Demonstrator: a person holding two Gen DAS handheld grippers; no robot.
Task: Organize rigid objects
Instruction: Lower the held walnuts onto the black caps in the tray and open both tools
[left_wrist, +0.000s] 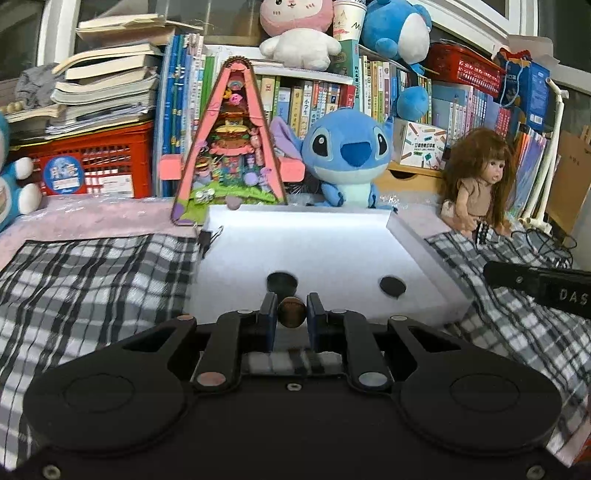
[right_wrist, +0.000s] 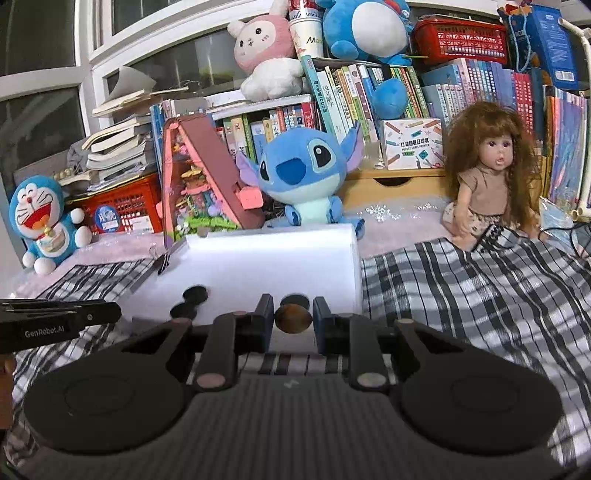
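A small brown disc (left_wrist: 291, 313) sits pinched between the blue pads of the left gripper (left_wrist: 291, 314), held above the near edge of a white foam board (left_wrist: 314, 243). The right gripper (right_wrist: 293, 318) clamps a second brown disc (right_wrist: 293, 318) in the same way, also over the board's near edge (right_wrist: 266, 258). Both claws are closed on their discs, with neither disc touching the board.

On the board's white surface lie dark round spots: in the left wrist view one (left_wrist: 282, 282) just beyond the held disc and another (left_wrist: 393, 286) further right. Whether these are holes or flat dark pieces cannot be told. A black binder clip (left_wrist: 208, 238) grips the board's far left corner.

The board rests on a black-and-white plaid cloth (left_wrist: 92, 273). Behind the board stand a pink triangular toy house (left_wrist: 231, 147) and a blue Stitch plush (left_wrist: 347, 155); right of the board sits a doll with long brown hair (left_wrist: 476, 181). Far left of the board, seen from the right wrist, is a Doraemon plush (right_wrist: 44, 221). Rows of books (left_wrist: 325, 99) and a red crate (left_wrist: 99, 162) fill the back.
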